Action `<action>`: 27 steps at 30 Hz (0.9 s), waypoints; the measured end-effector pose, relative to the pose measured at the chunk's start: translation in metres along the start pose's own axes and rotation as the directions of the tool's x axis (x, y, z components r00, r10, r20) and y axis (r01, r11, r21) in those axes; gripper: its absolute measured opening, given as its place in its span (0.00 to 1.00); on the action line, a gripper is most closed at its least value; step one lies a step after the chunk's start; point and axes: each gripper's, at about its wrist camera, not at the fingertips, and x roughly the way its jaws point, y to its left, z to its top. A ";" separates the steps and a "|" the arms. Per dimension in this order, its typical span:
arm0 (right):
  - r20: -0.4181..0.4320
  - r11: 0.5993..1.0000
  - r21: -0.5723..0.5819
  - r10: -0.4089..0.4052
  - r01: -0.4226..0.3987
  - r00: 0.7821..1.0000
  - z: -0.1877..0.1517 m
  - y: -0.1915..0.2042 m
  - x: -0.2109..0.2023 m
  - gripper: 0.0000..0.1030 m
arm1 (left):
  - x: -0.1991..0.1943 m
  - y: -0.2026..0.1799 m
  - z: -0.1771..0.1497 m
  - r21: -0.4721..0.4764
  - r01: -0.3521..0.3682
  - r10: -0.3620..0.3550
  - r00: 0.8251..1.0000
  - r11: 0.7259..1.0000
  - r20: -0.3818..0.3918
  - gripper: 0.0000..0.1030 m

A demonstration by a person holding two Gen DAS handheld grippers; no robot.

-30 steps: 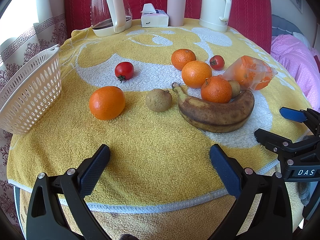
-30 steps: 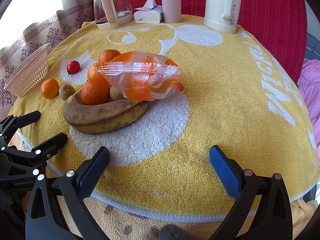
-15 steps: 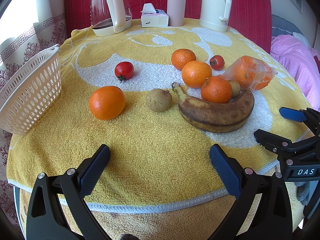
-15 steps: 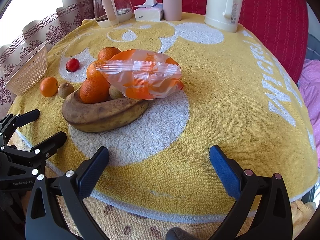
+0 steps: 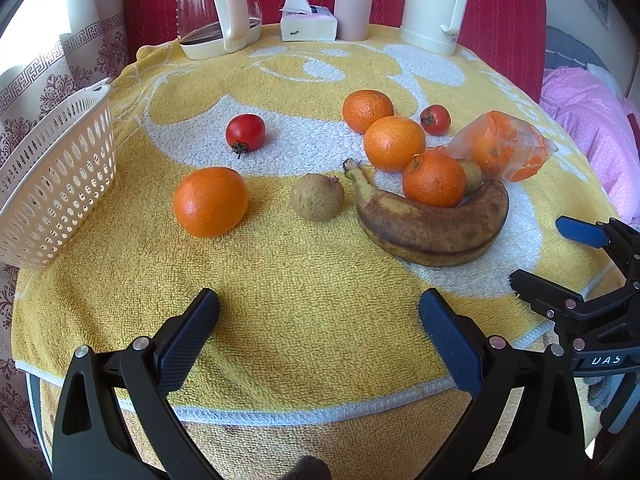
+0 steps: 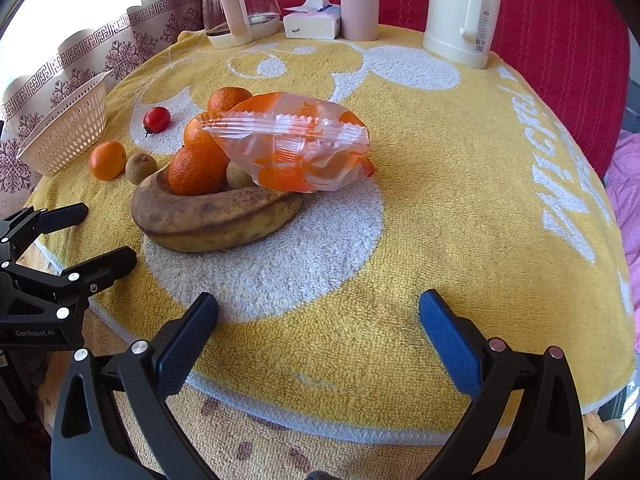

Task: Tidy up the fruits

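Fruit lies on a yellow towel [image 5: 312,280]. A lone orange [image 5: 210,201] and a brown kiwi [image 5: 317,197] sit left of a brown-spotted banana [image 5: 428,230]. Three oranges [image 5: 394,143] cluster behind the banana, with a tomato [image 5: 245,132] further left and a smaller tomato [image 5: 435,119] at the back. An orange-printed plastic bag [image 6: 292,148] with fruit inside rests against the pile. My left gripper [image 5: 318,324] is open near the towel's front edge, nothing between its fingers. My right gripper [image 6: 318,324] is open too, in front of the banana [image 6: 216,220].
A white perforated basket [image 5: 56,184] stands at the table's left edge. At the back stand a glass kettle [image 5: 218,8], a tissue box [image 5: 306,24], a pink flask [image 5: 354,0] and a cream thermos [image 5: 432,4]. A red cushion lies behind, pink bedding to the right.
The right wrist view has shifted slightly forward and to the right; the fruit sits a little lower-left in it. The left gripper and all fruit have stayed put.
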 end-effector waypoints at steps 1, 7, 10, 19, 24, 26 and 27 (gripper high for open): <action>0.000 1.000 0.000 0.000 0.000 1.000 0.000 0.000 0.000 0.95 | 0.000 -0.001 0.001 0.000 -0.003 0.003 1.000 1.000 -0.005 0.98; 0.001 1.000 0.000 -0.001 0.001 1.000 0.000 0.000 0.000 0.95 | -0.001 -0.002 0.000 -0.012 -0.019 0.019 1.000 1.000 0.013 0.98; 0.001 1.000 0.000 0.000 0.000 1.000 0.001 0.001 0.000 0.95 | -0.001 -0.003 -0.001 -0.008 -0.027 0.027 0.999 1.000 0.019 0.98; 0.001 1.000 0.000 0.000 0.000 1.000 0.001 0.001 0.000 0.95 | -0.002 -0.003 -0.002 -0.007 -0.029 0.030 0.999 1.000 0.024 0.98; 0.004 1.000 0.003 0.005 -0.005 1.000 0.001 0.000 -0.001 0.95 | -0.002 -0.003 -0.002 -0.007 -0.029 0.029 0.999 1.000 0.024 0.98; 0.007 1.000 0.008 0.011 -0.012 1.000 0.001 0.000 -0.002 0.95 | -0.002 -0.003 -0.002 -0.007 -0.029 0.029 0.999 1.000 0.024 0.98; 0.009 1.000 0.010 0.015 -0.015 1.000 0.002 -0.001 -0.002 0.95 | -0.002 -0.003 -0.002 -0.007 -0.029 0.029 0.999 1.000 0.024 0.98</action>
